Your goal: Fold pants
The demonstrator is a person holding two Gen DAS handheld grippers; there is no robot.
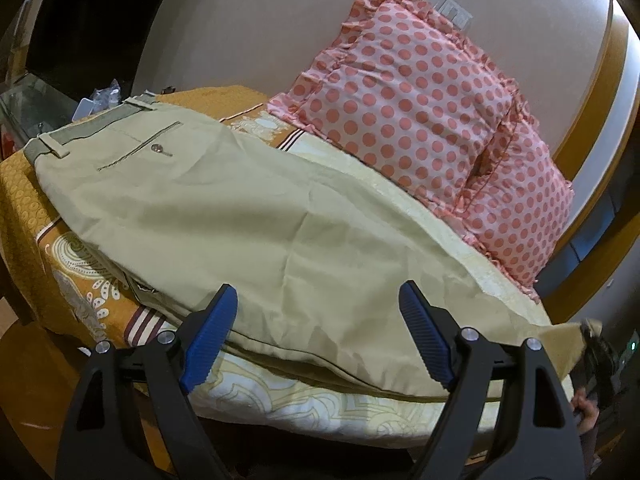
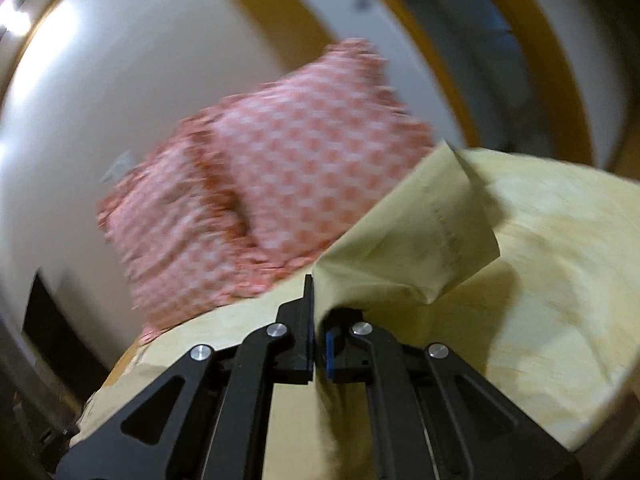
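Beige khaki pants lie flat on the bed, waistband and back pocket at the far left, legs running toward the lower right. My left gripper is open, its blue pads just above the near edge of the leg, holding nothing. My right gripper is shut on the pants' leg hem, which stands up folded above the jaws. The right gripper also shows in the left wrist view at the far right, holding the leg end lifted off the bed.
A pink polka-dot pillow leans on the wall behind the pants, also in the right wrist view. An orange patterned bedsheet covers the bed. A glass table with small items stands at far left.
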